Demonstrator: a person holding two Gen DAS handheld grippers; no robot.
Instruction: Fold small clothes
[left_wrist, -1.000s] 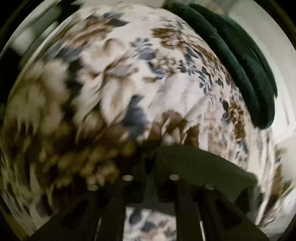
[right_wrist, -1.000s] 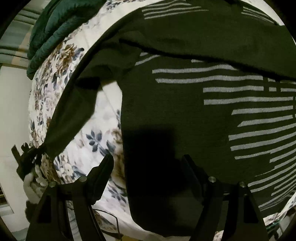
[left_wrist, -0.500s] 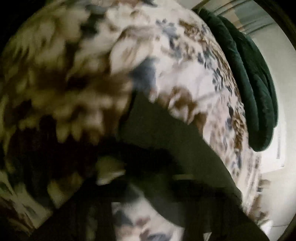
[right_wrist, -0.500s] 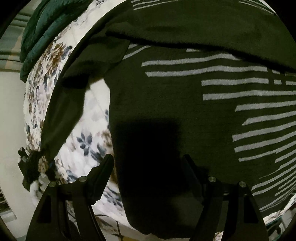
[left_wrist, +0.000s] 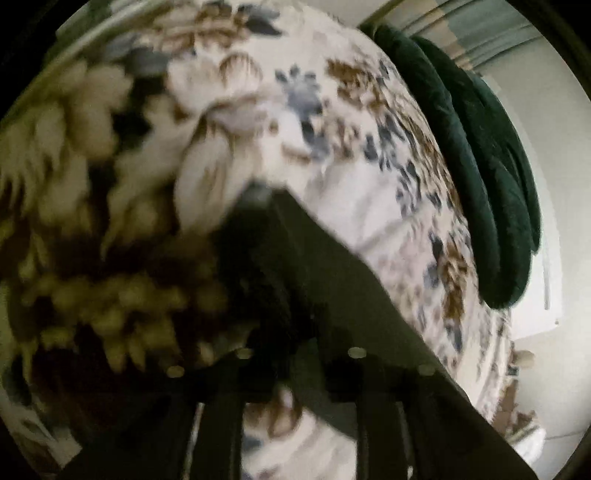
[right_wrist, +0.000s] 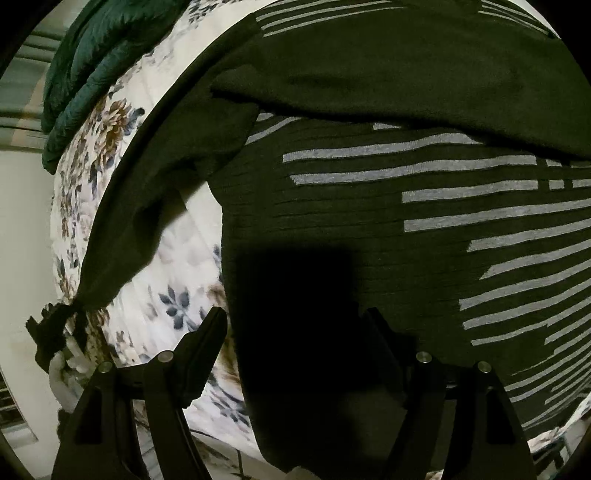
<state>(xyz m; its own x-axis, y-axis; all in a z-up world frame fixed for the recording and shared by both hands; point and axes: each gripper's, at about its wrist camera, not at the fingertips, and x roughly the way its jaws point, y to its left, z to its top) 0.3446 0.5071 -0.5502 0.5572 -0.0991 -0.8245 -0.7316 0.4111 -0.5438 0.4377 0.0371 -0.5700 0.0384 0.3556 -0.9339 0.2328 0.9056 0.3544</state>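
Motion blur hides whether the left tongs (left_wrist: 295, 354) grip the sleeve (left_wrist: 332, 280).

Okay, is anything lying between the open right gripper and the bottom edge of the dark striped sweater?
Nothing visible stands in the way. The right gripper hangs open directly over the lower edge of the sweater, which lies flat on the floral bedspread; only the gripper's own shadow falls there. The green quilt sits far off.

Left gripper (left_wrist: 295, 354) fingers lost in blur and dark sleeve (left_wrist: 332, 288); sweater (right_wrist: 406, 240) cut off at right edge.
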